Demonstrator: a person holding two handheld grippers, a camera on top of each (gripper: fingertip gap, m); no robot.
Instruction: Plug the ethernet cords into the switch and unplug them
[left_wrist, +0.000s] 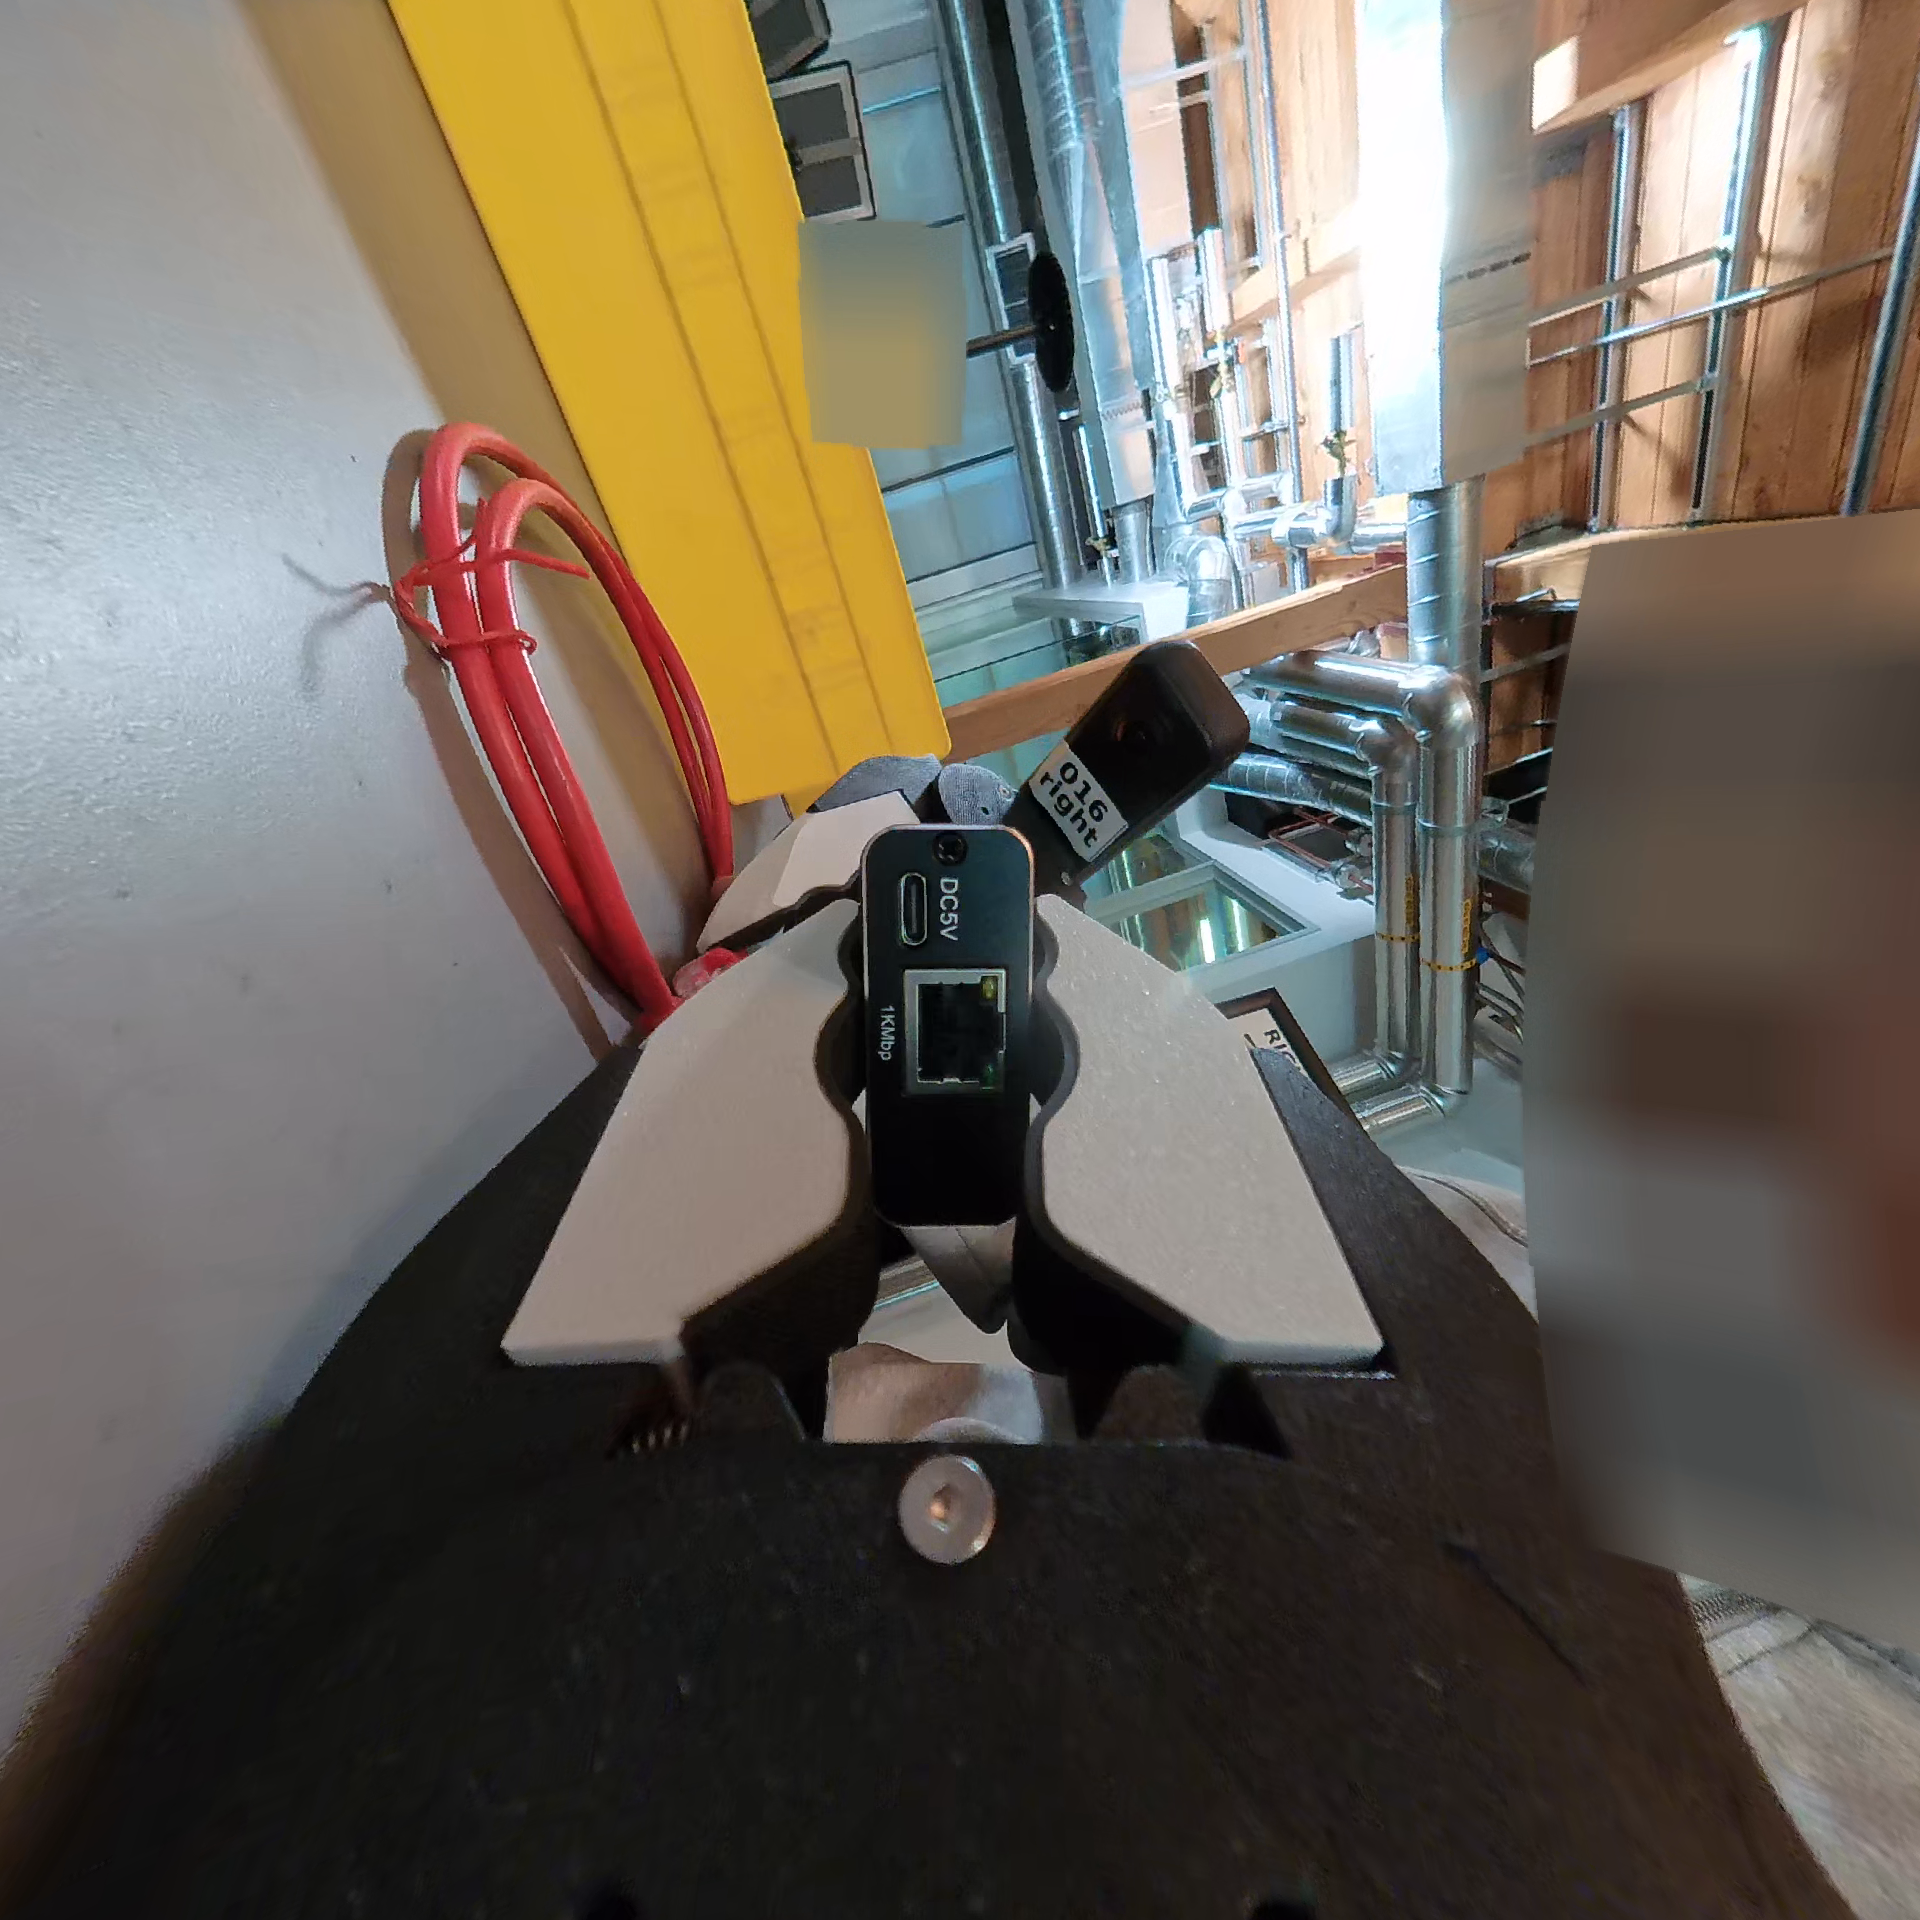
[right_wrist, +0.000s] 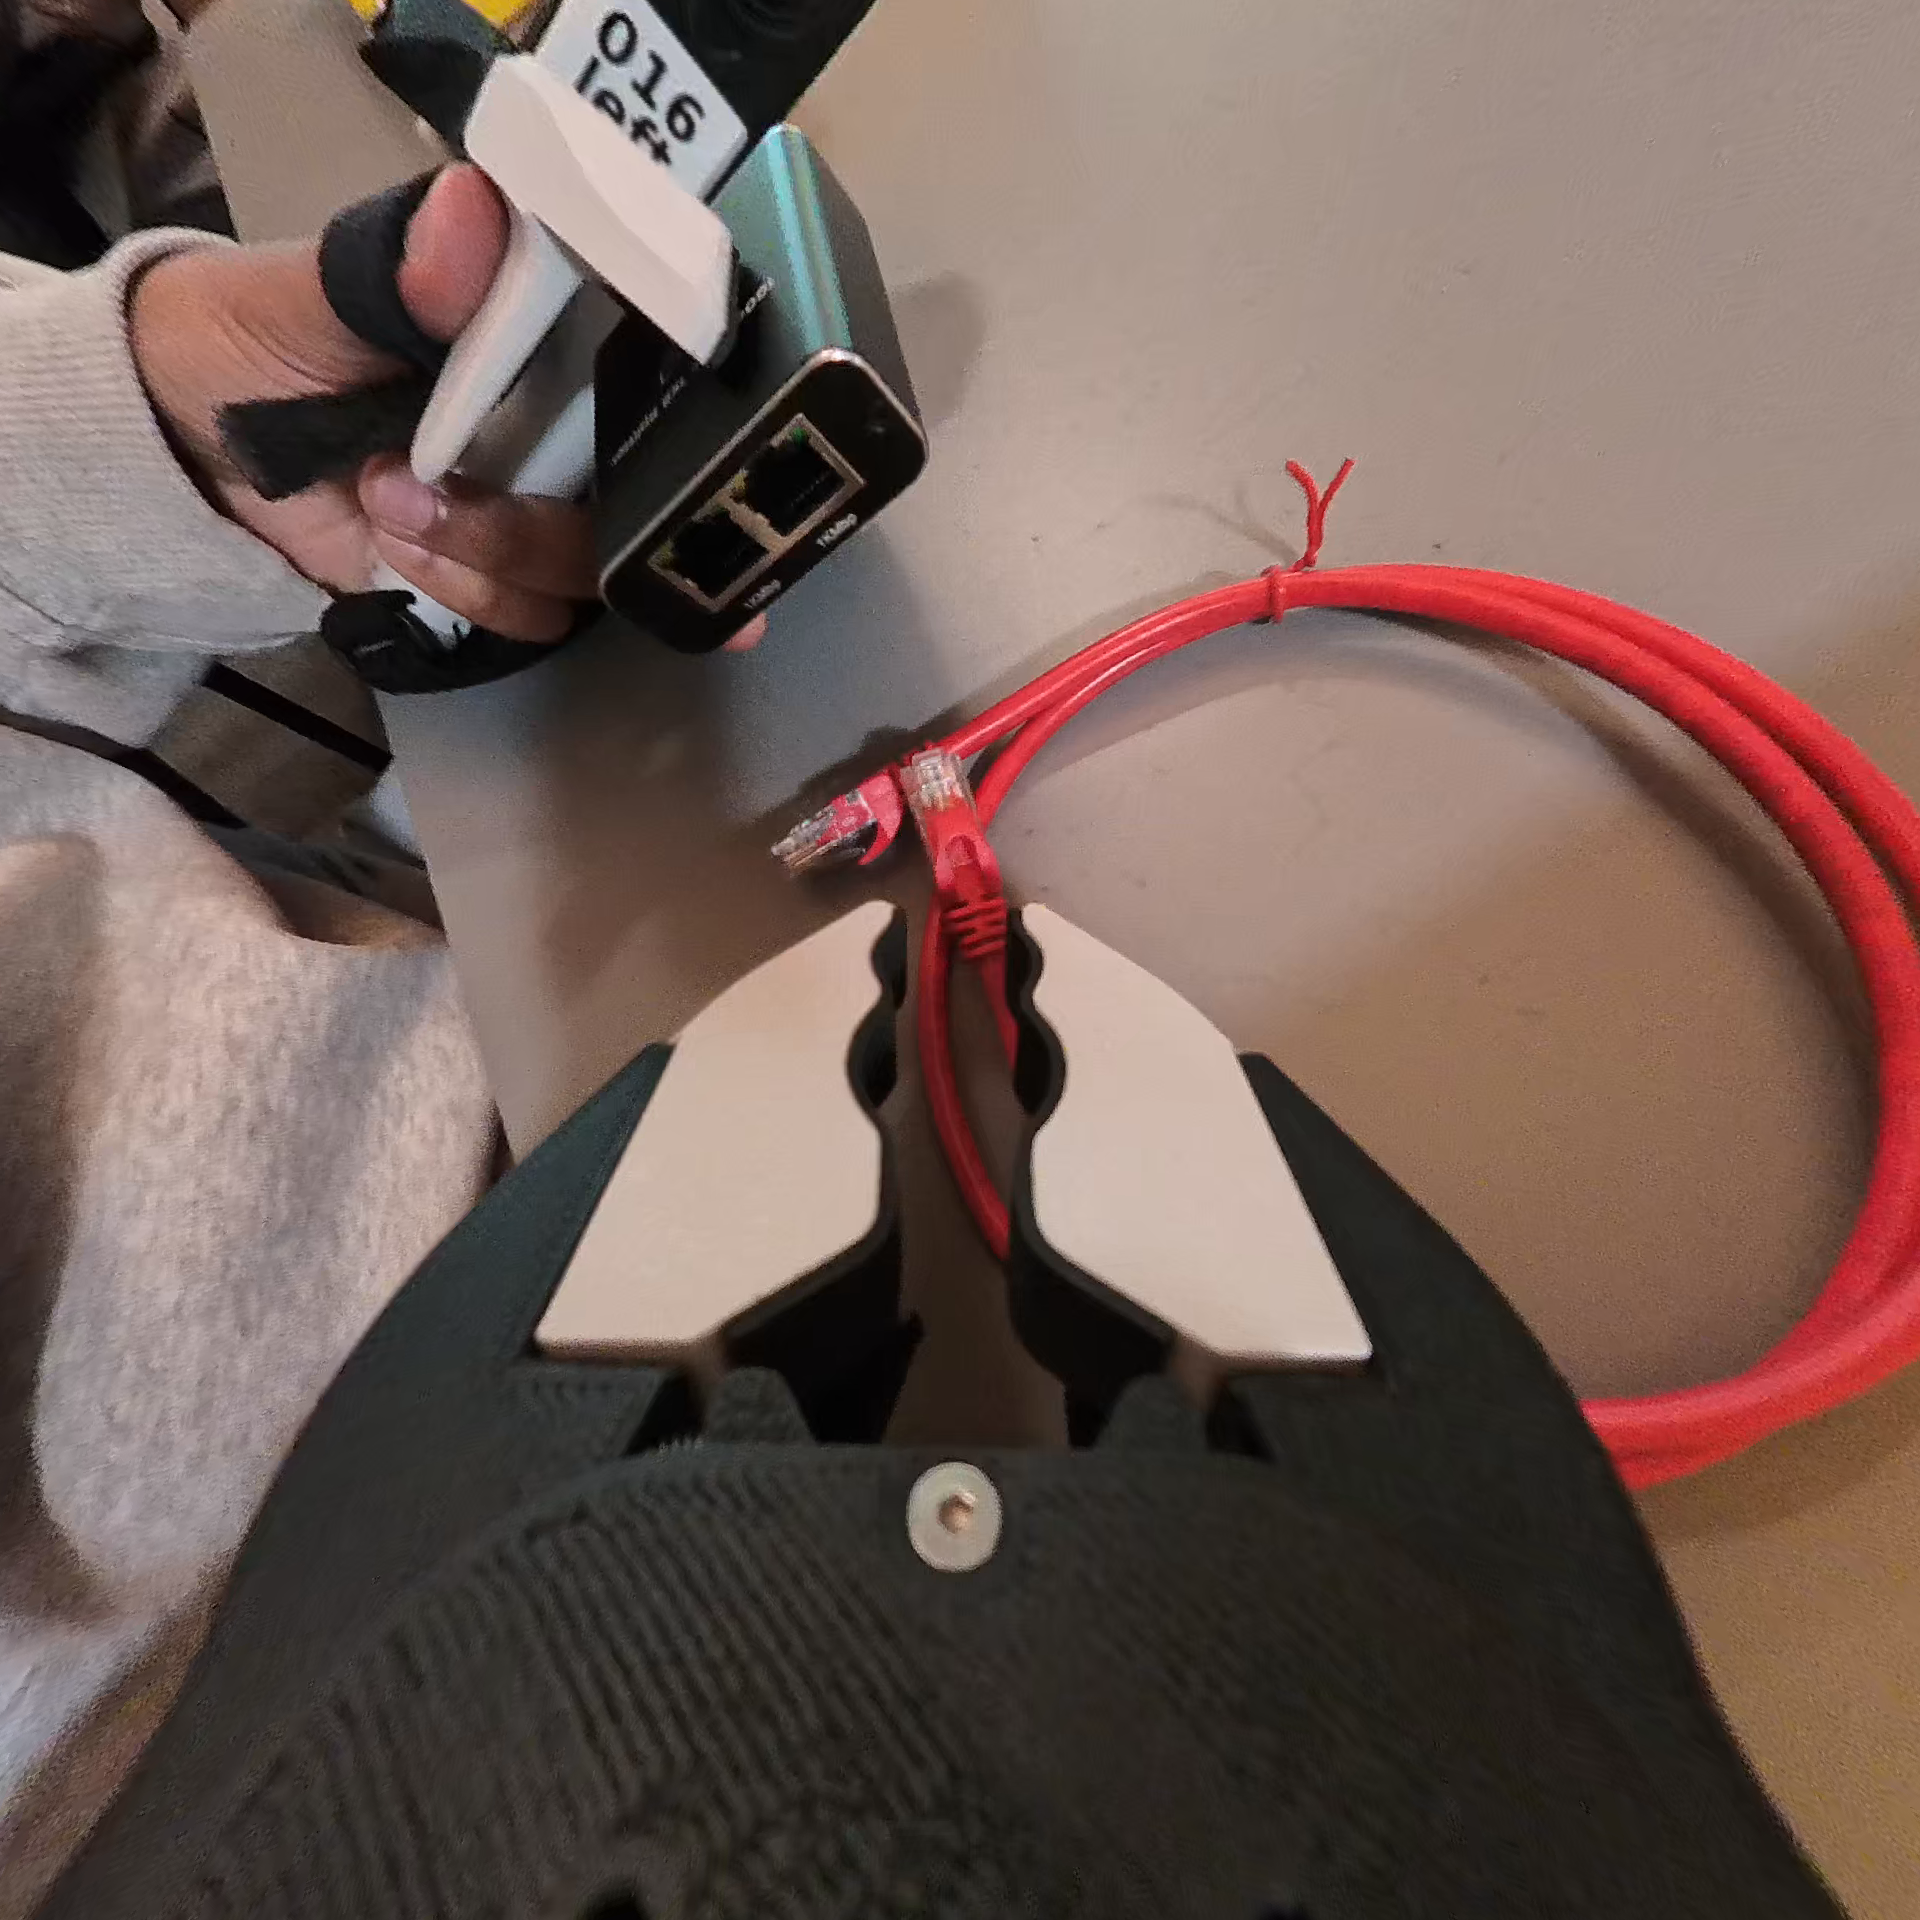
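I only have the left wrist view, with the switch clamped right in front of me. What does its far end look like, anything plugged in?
Observer: The switch has two ports on that end, both empty.
Operator: Where's the other hand-held gripper?
Observer: The right hand-held gripper straddles the red ethernet cord just behind one plug, with its jaws not closed on it.
Operator: And the cord's other end?
Observer: The second plug lies free on the table, just left of the first.
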